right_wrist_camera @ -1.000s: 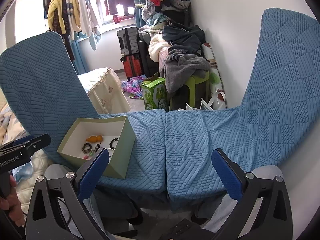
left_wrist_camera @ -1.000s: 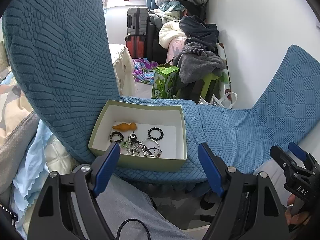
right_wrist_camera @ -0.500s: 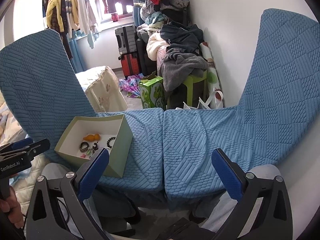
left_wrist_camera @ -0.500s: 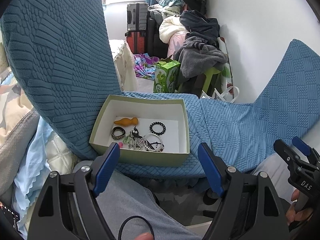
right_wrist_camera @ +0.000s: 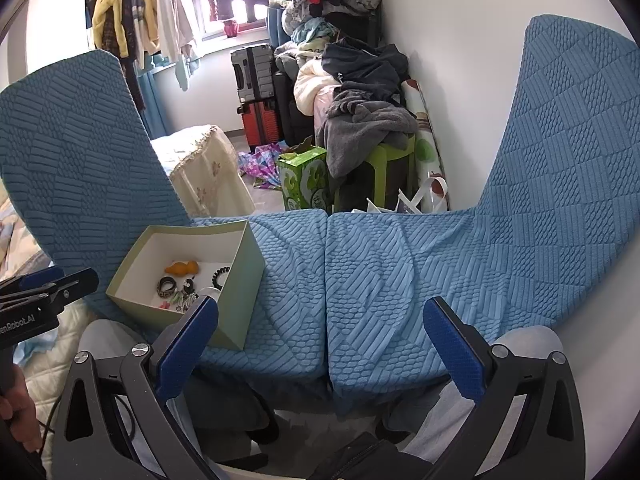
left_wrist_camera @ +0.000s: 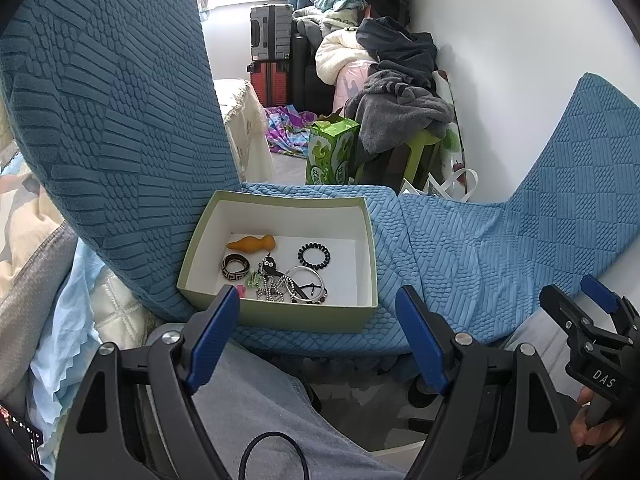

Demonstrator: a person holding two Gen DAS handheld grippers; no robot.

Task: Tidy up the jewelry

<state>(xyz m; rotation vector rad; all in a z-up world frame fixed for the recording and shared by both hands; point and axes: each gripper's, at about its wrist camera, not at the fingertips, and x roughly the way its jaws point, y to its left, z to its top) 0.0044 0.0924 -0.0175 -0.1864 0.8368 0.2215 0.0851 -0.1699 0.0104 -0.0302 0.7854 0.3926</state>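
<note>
Jewelry sits in the box [left_wrist_camera: 280,312] on the blue cushion [left_wrist_camera: 460,256], your two claws hanging just short of it. Your left gripper [left_wrist_camera: 318,304] is spread wide and empty, its blue pads framing the box's near wall. Inside the box: an orange gourd [left_wrist_camera: 251,243] toward the far wall, a black hair tie [left_wrist_camera: 314,256] to its right, a patterned ring [left_wrist_camera: 235,267] at the left, a bangle [left_wrist_camera: 306,284] and a beaded chain [left_wrist_camera: 272,288] tangled nearest you. Your right gripper [right_wrist_camera: 320,320] gapes wide too, empty, over bare cushion right of the box.
</note>
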